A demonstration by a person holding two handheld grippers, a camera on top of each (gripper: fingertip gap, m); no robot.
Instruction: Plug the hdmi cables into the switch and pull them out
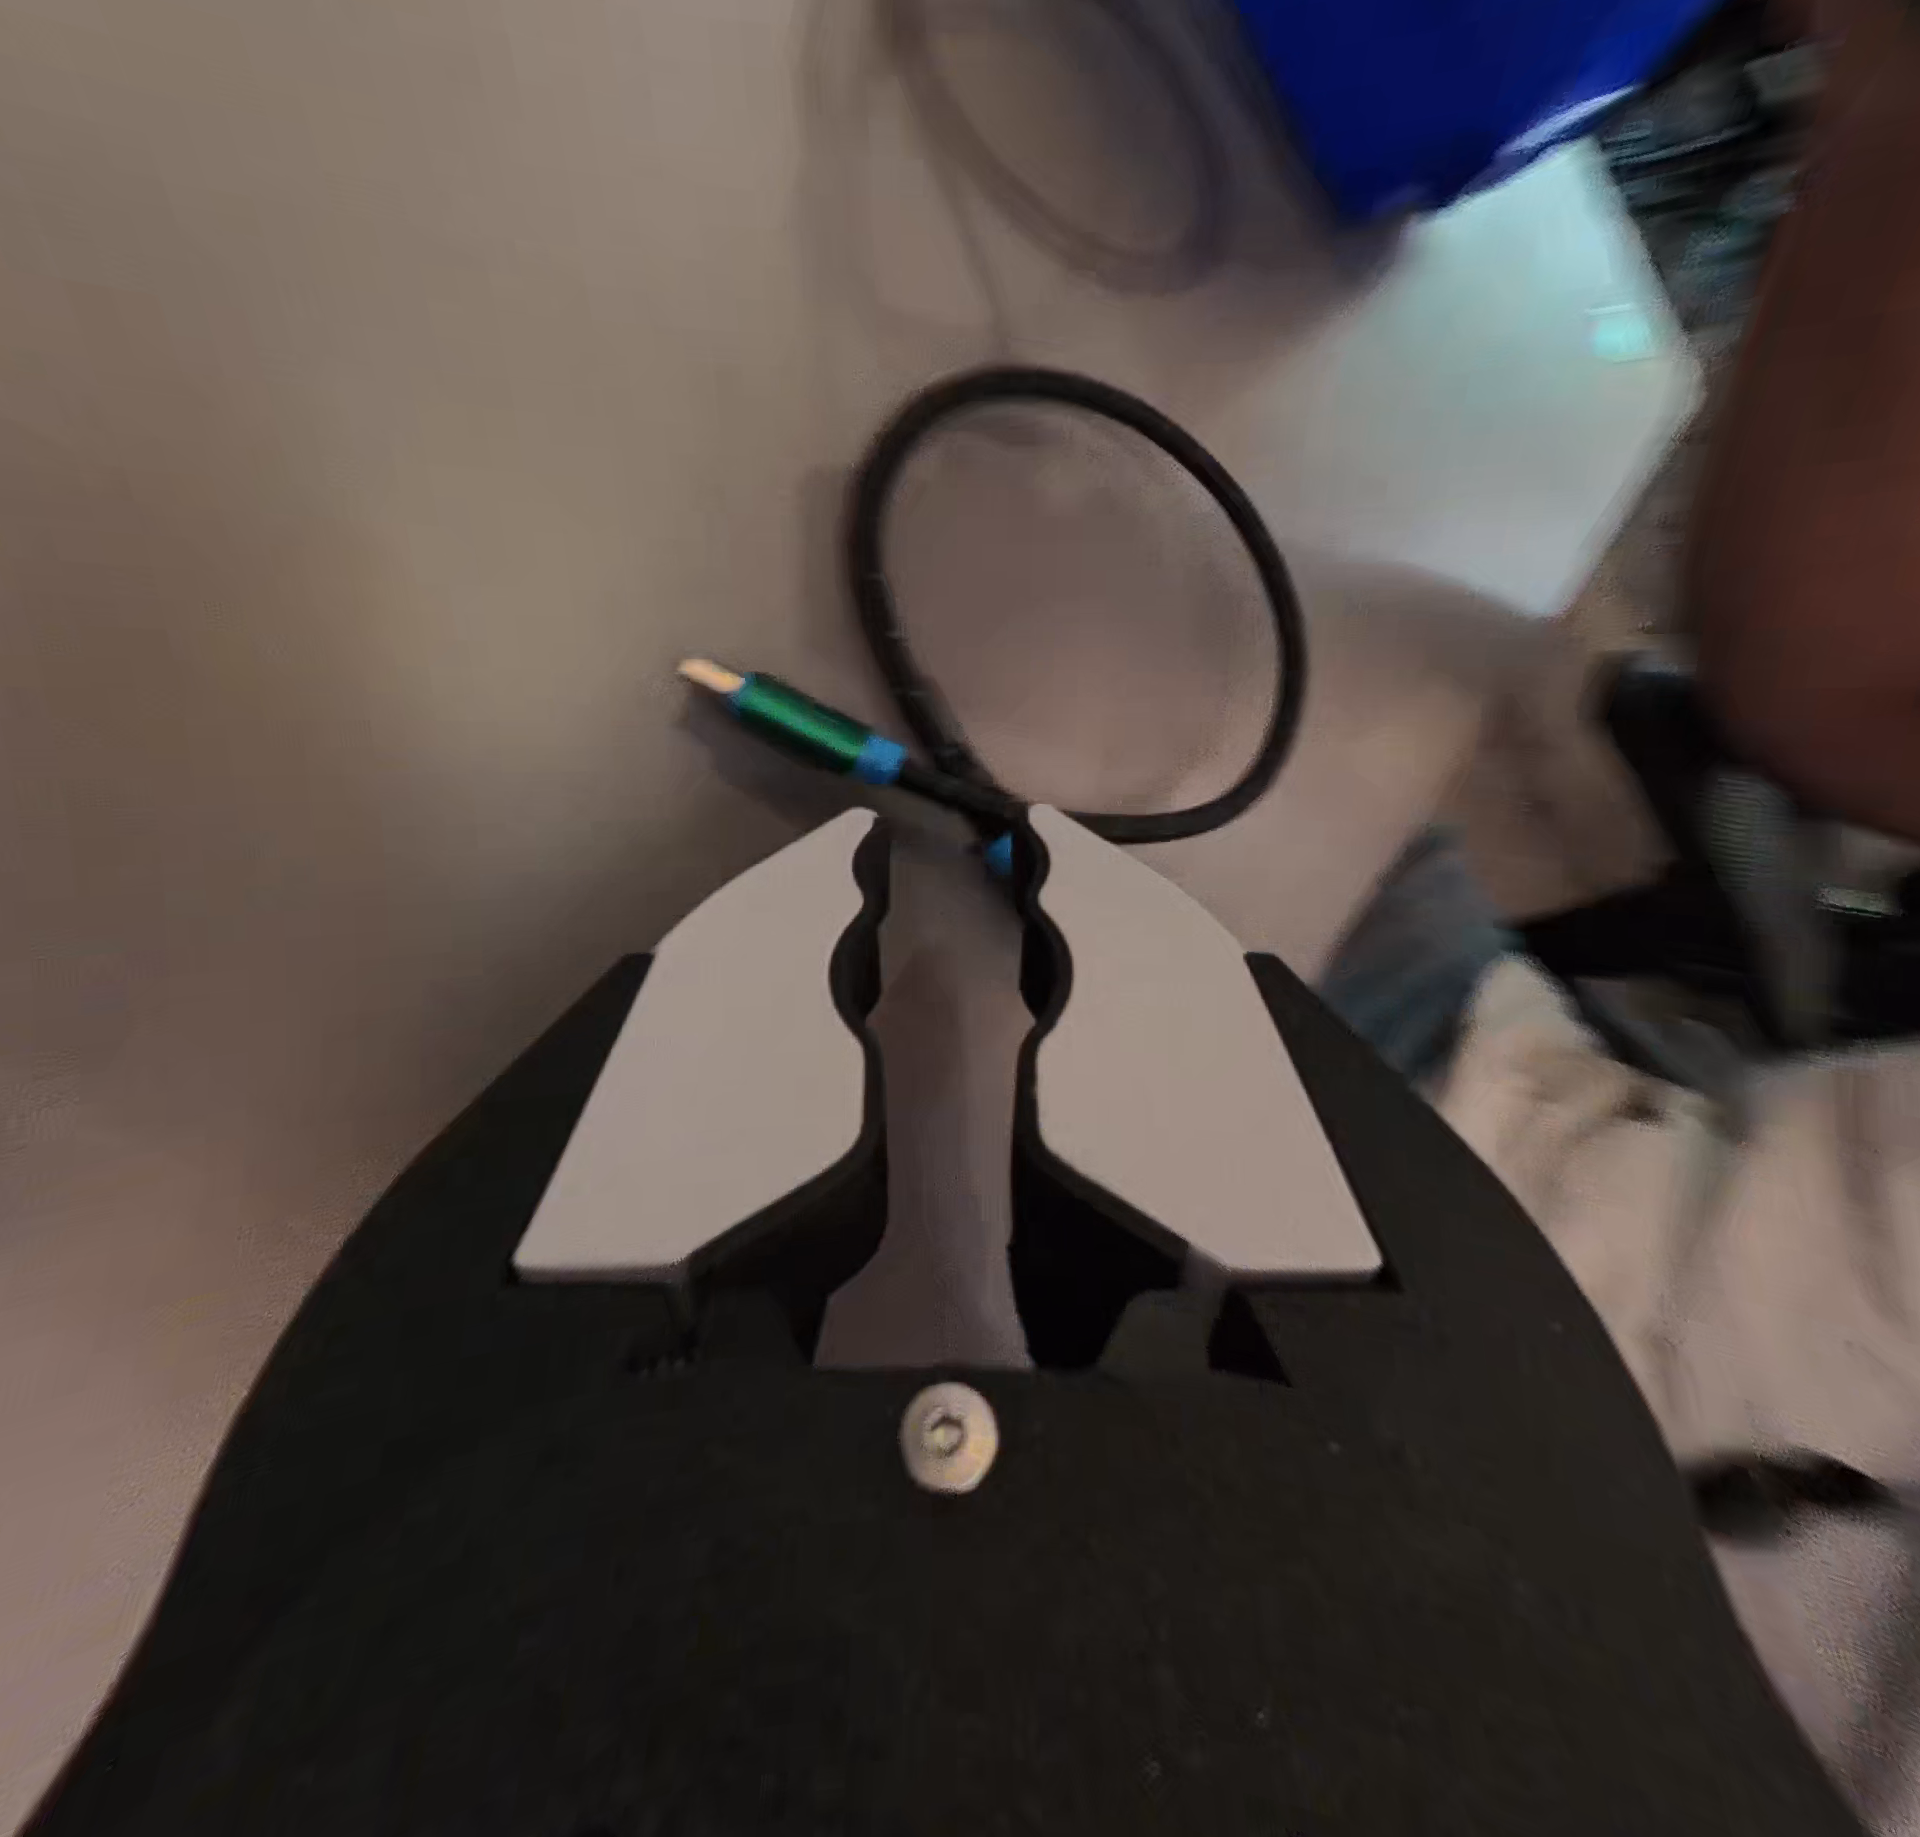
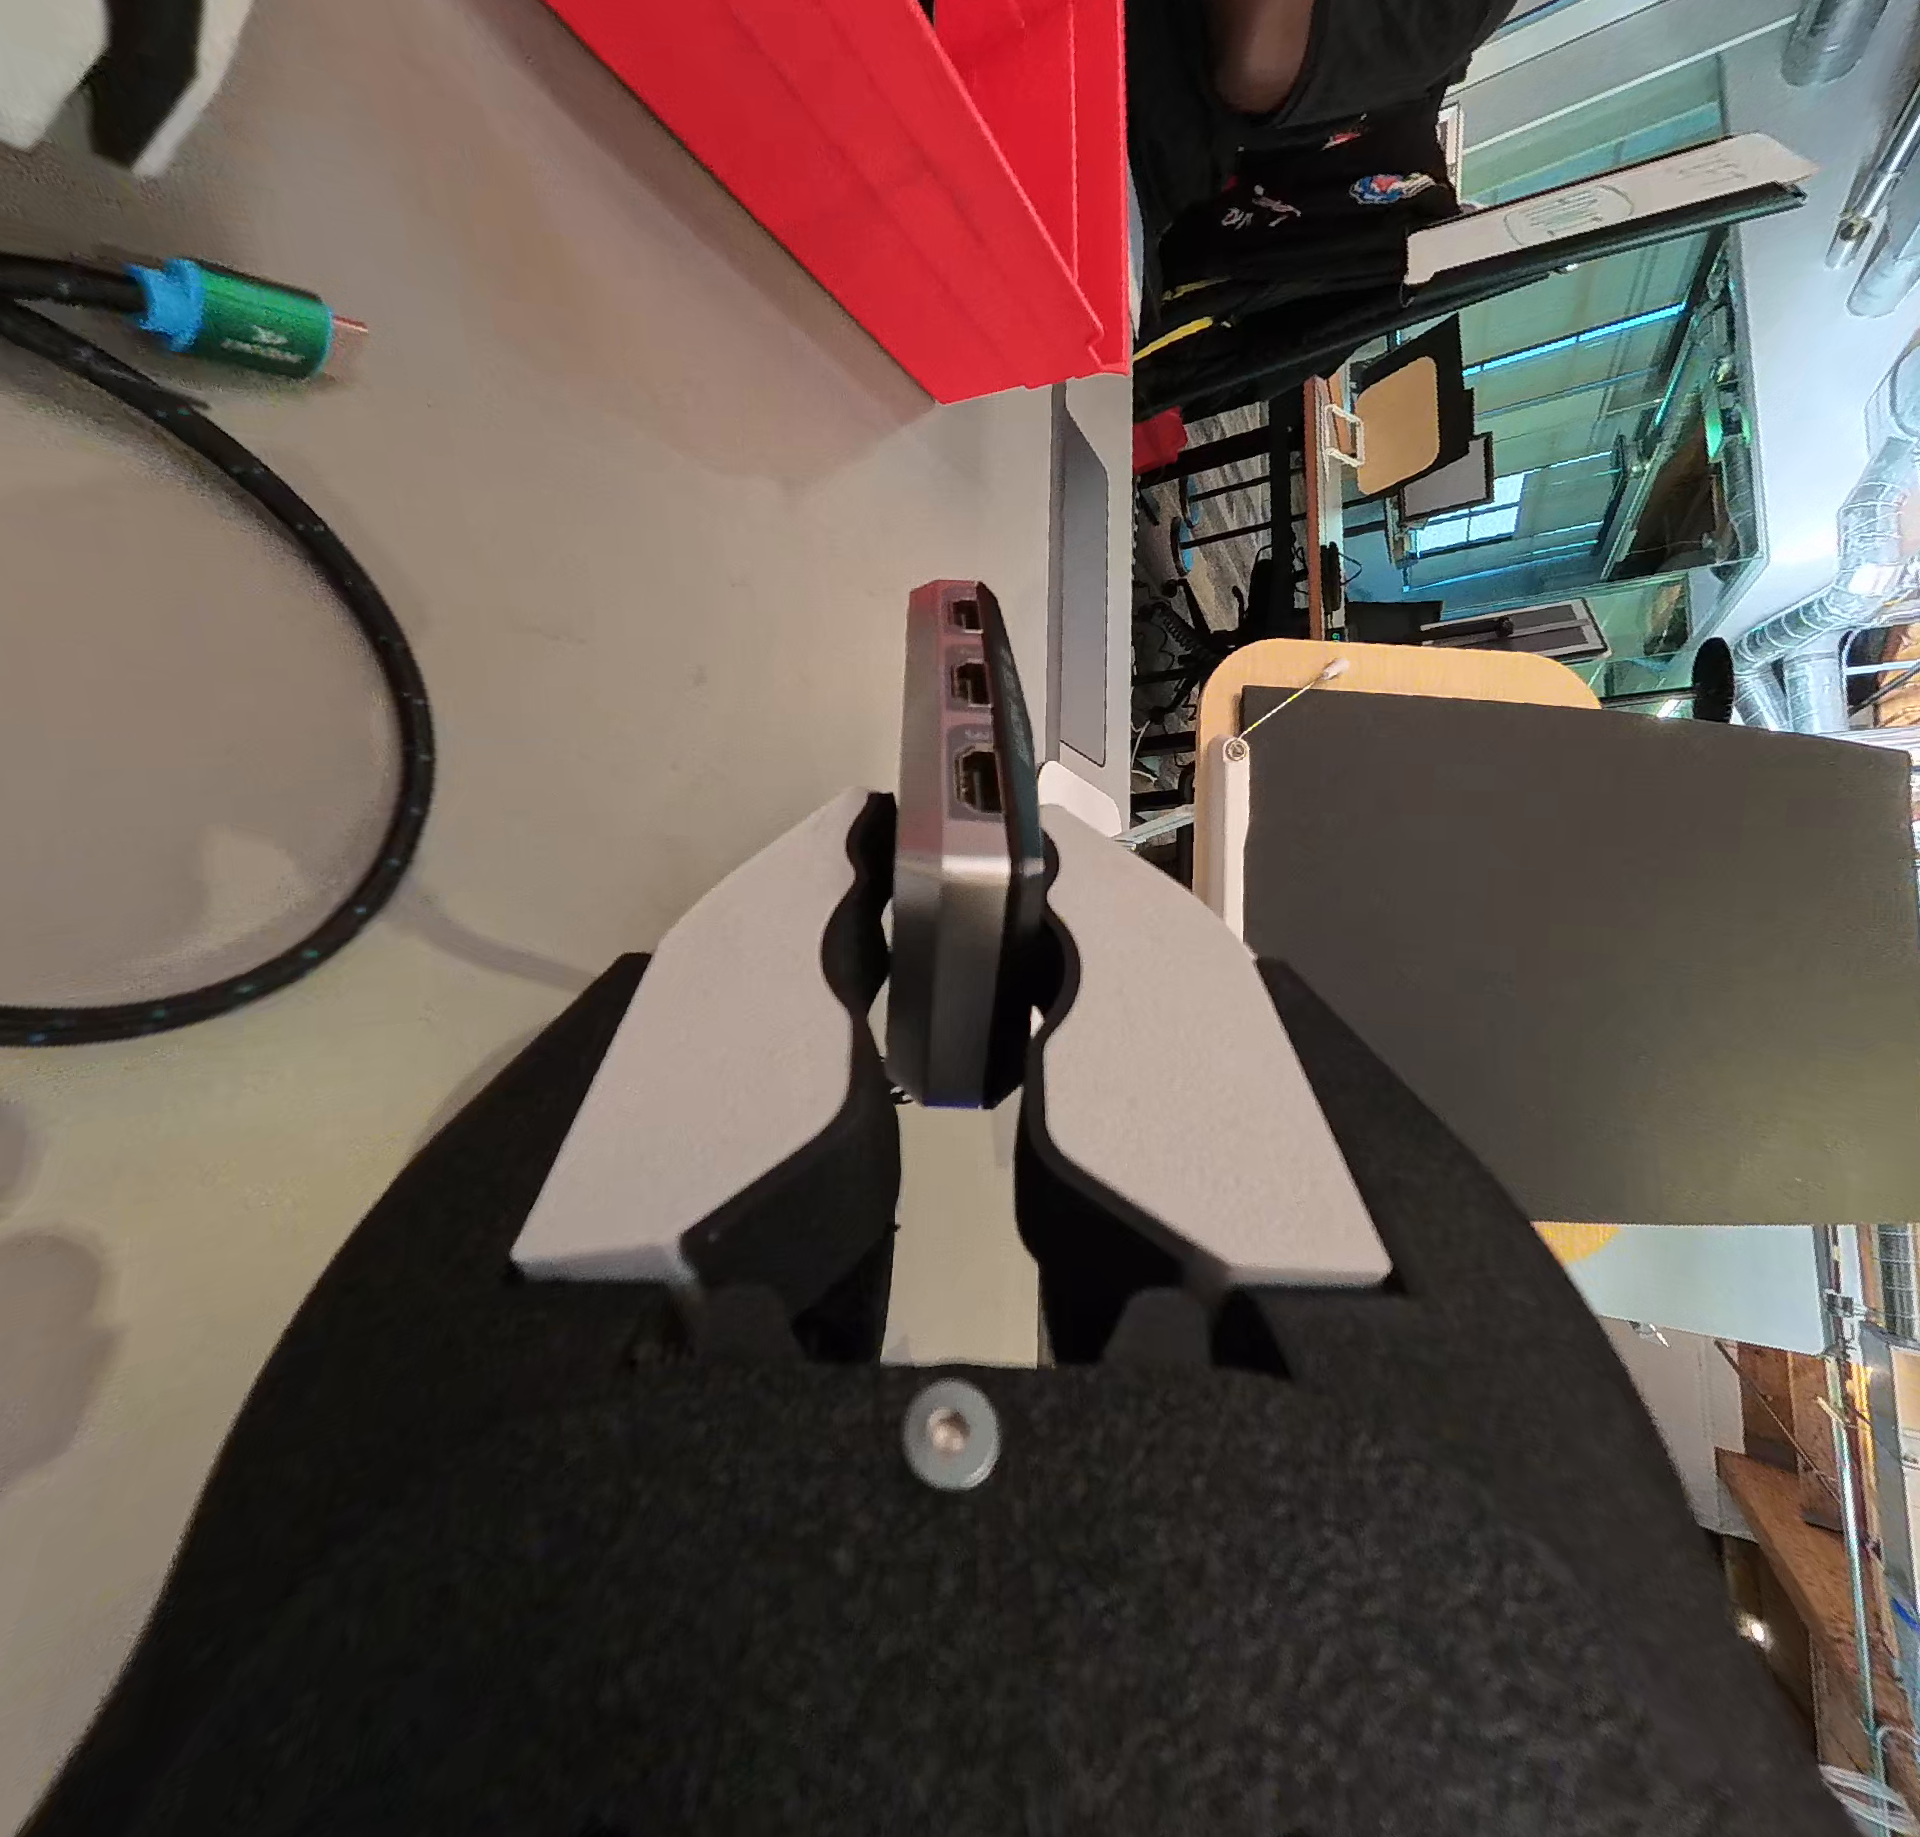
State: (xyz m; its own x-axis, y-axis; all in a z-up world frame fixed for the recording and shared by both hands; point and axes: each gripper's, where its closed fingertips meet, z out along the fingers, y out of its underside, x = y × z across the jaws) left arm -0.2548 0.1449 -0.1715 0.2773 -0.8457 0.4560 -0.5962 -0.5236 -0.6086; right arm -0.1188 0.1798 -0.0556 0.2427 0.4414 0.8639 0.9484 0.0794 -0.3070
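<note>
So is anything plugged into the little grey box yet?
No. The switch, held in the right gripper, shows three empty ports. One green plug lies loose on the table.

Braided cable [image 2: 343, 634], brushed-metal switch [image 2: 940, 852], glossy plastic bin [image 2: 831, 125], seemingly matt tabletop [image 2: 623, 561].

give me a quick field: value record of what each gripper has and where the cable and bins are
left gripper: jaws part open; black braided cable crosses at the tips, grip unclear
cable plug: green shell, blue collar, free, in no port
cable shape: one loop beyond the tips
right gripper: shut on the grey hdmi switch
switch ports: three visible, all empty
table: second green plug lying on it
red bin: on the table, beyond the switch
blue bin: blurred
</note>
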